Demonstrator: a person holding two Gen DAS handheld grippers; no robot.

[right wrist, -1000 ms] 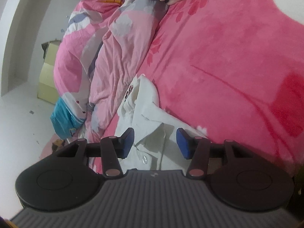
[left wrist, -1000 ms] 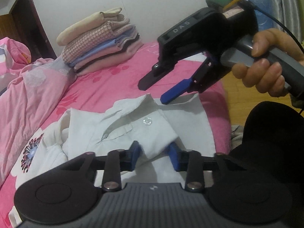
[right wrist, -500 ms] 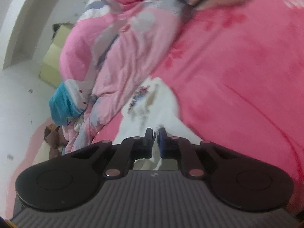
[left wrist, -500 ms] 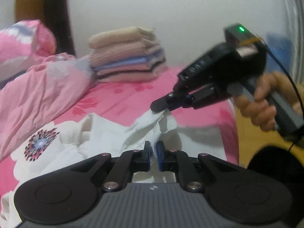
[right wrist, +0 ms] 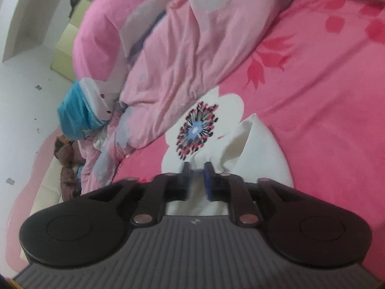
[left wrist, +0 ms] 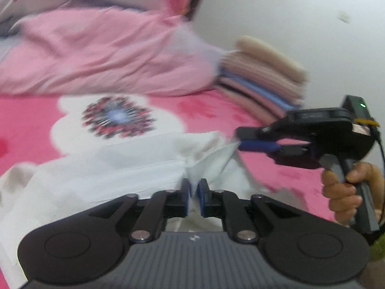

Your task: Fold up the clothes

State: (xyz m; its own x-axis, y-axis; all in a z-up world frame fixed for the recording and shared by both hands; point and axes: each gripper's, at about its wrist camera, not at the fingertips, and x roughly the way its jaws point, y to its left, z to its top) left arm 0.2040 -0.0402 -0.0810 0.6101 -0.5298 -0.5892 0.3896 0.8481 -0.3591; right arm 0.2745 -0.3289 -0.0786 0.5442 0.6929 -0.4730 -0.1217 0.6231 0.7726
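Two grippers, left (left wrist: 194, 187) and right (right wrist: 197, 172), open a second ago, now pinch one white shirt (left wrist: 108, 168) (lifted off the pink bed (left wrist: 28, 125)).

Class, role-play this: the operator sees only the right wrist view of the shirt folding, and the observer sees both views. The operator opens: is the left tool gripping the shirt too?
Observer: Yes, the left tool is clamped on a fold of the white shirt.
Operator: How does my tool look from outside?
Observer: The right tool pinches a shirt edge, with cloth stretched toward the left tool.
Operator: What lies behind it?
Observer: A stack of folded clothes by the wall.
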